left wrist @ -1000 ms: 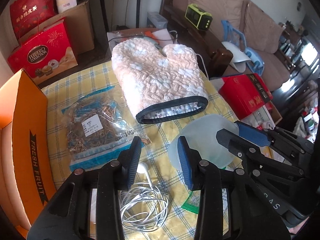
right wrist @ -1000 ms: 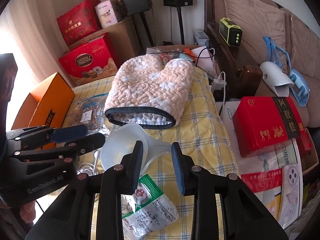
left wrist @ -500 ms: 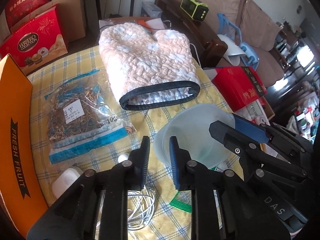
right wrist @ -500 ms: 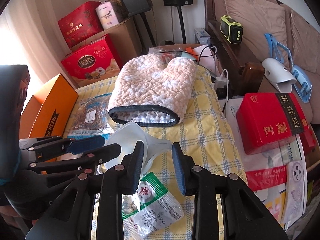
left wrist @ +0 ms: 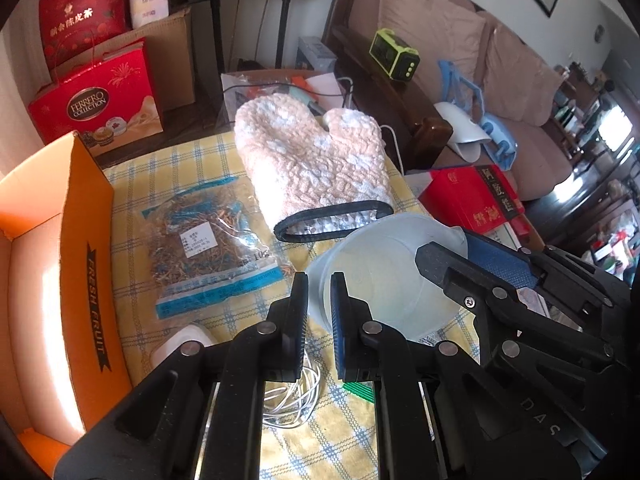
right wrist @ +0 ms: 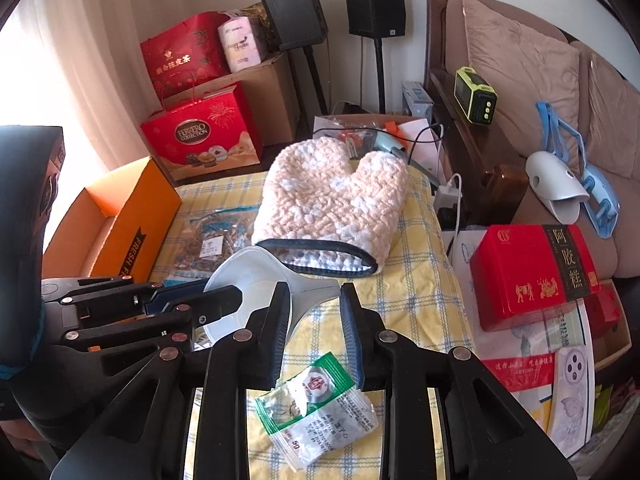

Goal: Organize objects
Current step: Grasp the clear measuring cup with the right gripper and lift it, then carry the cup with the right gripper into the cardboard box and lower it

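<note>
We logged the translucent funnel [left wrist: 380,280] over the yellow checked tablecloth [right wrist: 412,280], oven mitt [left wrist: 316,164] at 12 o'clock. The left gripper [left wrist: 319,300] fingers had just closed, nearly together, on its rim, and the right gripper [right wrist: 314,308] fingers had just closed onto its spout. We judged uneven pulls could twist it or slip the thin rim; cluttered living room, sofa [right wrist: 520,60] at 2, orange fruit box [left wrist: 80,260] at 9.

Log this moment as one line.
task: organize objects | left gripper: just closed, pinching funnel rim | right gripper: just closing around funnel spout, contact unclear
</note>
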### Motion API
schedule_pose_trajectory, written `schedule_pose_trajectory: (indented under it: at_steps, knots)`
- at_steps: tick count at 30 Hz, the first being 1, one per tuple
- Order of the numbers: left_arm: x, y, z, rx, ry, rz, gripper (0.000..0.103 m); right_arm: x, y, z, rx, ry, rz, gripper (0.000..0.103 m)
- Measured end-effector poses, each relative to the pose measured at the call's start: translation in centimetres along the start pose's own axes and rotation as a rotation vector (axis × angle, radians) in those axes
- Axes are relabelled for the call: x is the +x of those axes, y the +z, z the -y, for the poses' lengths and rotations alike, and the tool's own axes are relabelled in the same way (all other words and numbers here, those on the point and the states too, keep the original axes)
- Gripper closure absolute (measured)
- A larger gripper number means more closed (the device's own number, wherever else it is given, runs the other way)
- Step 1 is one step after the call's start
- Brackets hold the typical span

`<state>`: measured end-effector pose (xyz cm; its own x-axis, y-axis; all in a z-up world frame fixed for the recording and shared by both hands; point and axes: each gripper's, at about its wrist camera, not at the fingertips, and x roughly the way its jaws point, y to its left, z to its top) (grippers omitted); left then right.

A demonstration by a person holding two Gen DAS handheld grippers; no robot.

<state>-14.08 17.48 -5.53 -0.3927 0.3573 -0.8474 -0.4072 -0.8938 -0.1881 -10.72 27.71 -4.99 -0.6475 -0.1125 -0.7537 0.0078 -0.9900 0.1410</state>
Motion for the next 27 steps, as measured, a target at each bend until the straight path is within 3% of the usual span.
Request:
schedule_pose_trajectory:
  at_steps: [18, 20, 22, 24, 27]
  knots:
    - [-9.8, -1.3, -7.4, -0.119, 0.105, 0.154, 0.092, -4.3, 3.2, -10.8, -0.162, 0.092, 0.113, 0.079]
    - [-10.7, -1.6, -8.8, -0.147, 0.111, 0.165, 0.083, -4.2, 3.6, -11.9, -0.176, 0.111, 0.112, 0.079]
    - [-12.0, -2.2, -10.6, -0.188, 0.109, 0.190, 0.061, -4.2, 3.8, -13.1, -0.187, 0.134, 0.111, 0.079]
    - [-13.3, -3.1, -12.3, -0.229, 0.107, 0.219, 0.047, -4.2, 4.2, -14.0, -0.197, 0.140, 0.116, 0.079]
    - [-14.6, -4.5, -14.5, -0.248, 0.127, 0.237, 0.043, -3.9, 4.5, -15.3, -0.210, 0.150, 0.115, 0.079]
